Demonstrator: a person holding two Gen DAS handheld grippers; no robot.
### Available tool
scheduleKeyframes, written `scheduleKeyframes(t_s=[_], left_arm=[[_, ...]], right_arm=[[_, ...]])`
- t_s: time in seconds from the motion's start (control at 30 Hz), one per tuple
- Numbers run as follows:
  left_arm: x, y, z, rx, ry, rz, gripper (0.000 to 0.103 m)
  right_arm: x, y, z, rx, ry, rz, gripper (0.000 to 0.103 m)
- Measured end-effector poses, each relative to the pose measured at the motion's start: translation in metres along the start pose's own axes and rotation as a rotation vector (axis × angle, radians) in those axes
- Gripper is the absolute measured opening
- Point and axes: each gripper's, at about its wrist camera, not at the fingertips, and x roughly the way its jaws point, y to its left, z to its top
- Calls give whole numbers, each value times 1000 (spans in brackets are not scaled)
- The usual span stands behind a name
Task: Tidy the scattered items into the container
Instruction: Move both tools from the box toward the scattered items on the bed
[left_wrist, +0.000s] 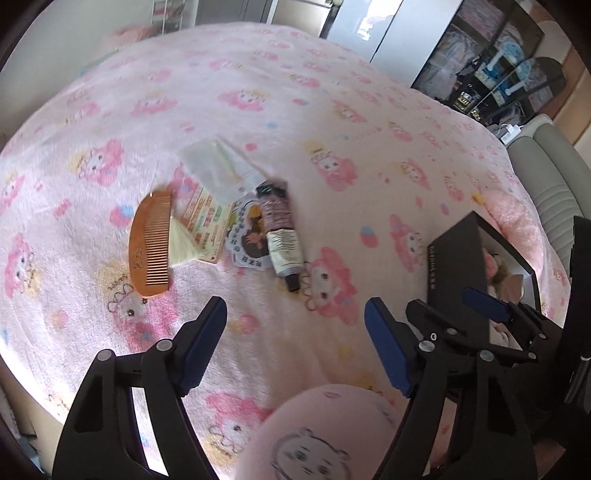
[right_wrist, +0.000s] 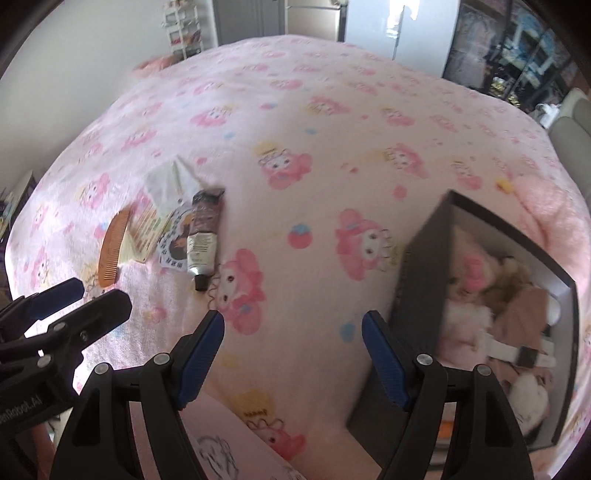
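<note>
**A:** What does the scene show?

**B:** A bed under a pink cartoon-print blanket (left_wrist: 295, 110). Toward its left side lies a small cluster of loose things: a wooden comb (left_wrist: 151, 243), a printed card (left_wrist: 205, 225) just beside it, a white packet (left_wrist: 218, 166) behind, a round sticker sheet (left_wrist: 251, 236), and a hand-cream tube (left_wrist: 279, 236) whose cap points toward the near edge. They touch or overlap one another.

**A:** And the container?

**B:** A black box (right_wrist: 421, 258) sits near the bed's right edge, well apart from the cluster. Soft pink and brown things already lie in it; what they are is too blurred to tell.

**A:** What are the grippers doing?

**B:** Both hover above the near part of the bed, and both are released. The left gripper (left_wrist: 295, 321) has its jaws spread wide with only blanket between them, angled down toward the cluster. The right gripper (right_wrist: 293, 325) is likewise spread and empty, just left of the box.

**A:** Which step is this?

**B:** It looks like the gap between pickups: nothing is carried, and several things are left on the blanket.

**A:** What does the next move need?

**B:** Probably a reach to the cluster. The tube, nearest and thickest, seems the easiest grasp, jaws across its width. The flat card and sticker sheet would likely be harder to lift off soft fleece.
</note>
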Motion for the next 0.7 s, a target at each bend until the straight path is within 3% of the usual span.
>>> scheduleKeyframes(t_s=[0.1,0.27,0.4,0.5,0.63,0.7], left_arm=[[23,19,7,-38,48,-37,66],[61,39,18,-86,126,-130,51],[87,44,25,-112,180,-221,50],[109,48,33,-161,240,-341,50],[133,45,40,-161,281,-308,49],[141,43,40,-177,303,-313,36]], right_arm=[[26,12,7,-28,33,-9,75],[57,17,17,-4,101,78,75],[75,27,22,-25,132,141,75],[89,33,25,-24,160,206,69],[104,35,26,-11,184,234,57],[107,34,25,-7,189,231,50]])
